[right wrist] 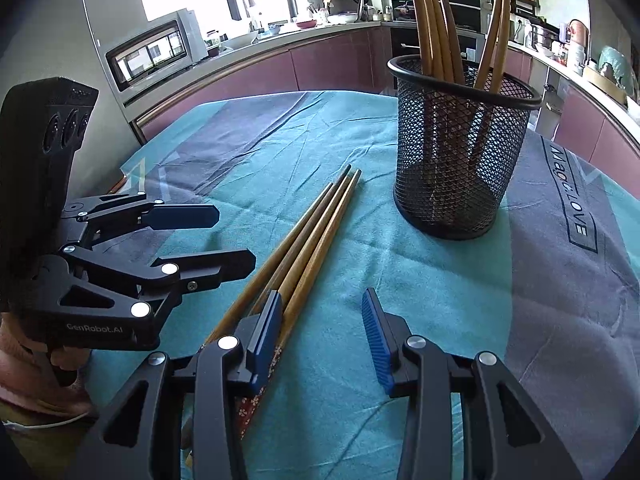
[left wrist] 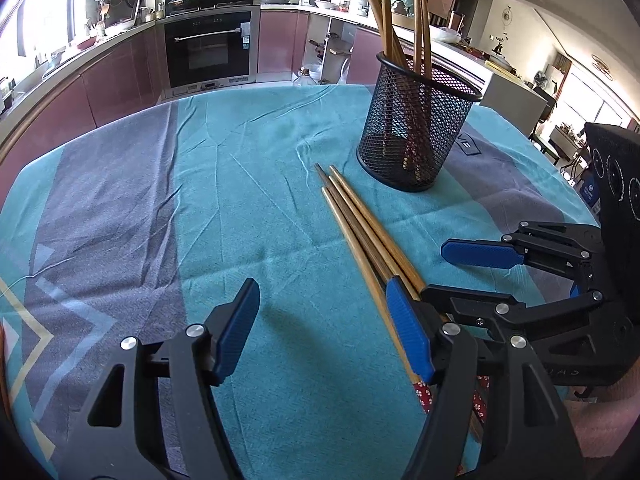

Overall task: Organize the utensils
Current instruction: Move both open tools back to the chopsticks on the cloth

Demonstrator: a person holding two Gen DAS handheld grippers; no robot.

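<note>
A: Chopsticks (left wrist: 362,226), four in a loose bundle, lie flat on the teal tablecloth (left wrist: 240,152), tips toward the black mesh holder (left wrist: 416,128).

B: State of the holder?

A: Upright, just beyond the bundle's tips and apart from them; it contains further chopsticks (right wrist: 440,20) leaning against its rim.

B: Left gripper (left wrist: 324,328)?

A: Fingers spread, nothing between the pads. Its right pad sits over the bundle's handle ends; contact cannot be told.

B: Right gripper (right wrist: 324,336)?

A: Fingers also spread, with bare cloth in the gap. In the right wrist view its left pad (right wrist: 264,340) overlaps the bundle near the patterned handle ends; whether it touches cannot be told.

B: Relation of the two tools?

A: Side by side at the near edge of the table, the bundle running between them. A hand (right wrist: 60,364) in a pink sleeve holds the left tool's grip.
</note>
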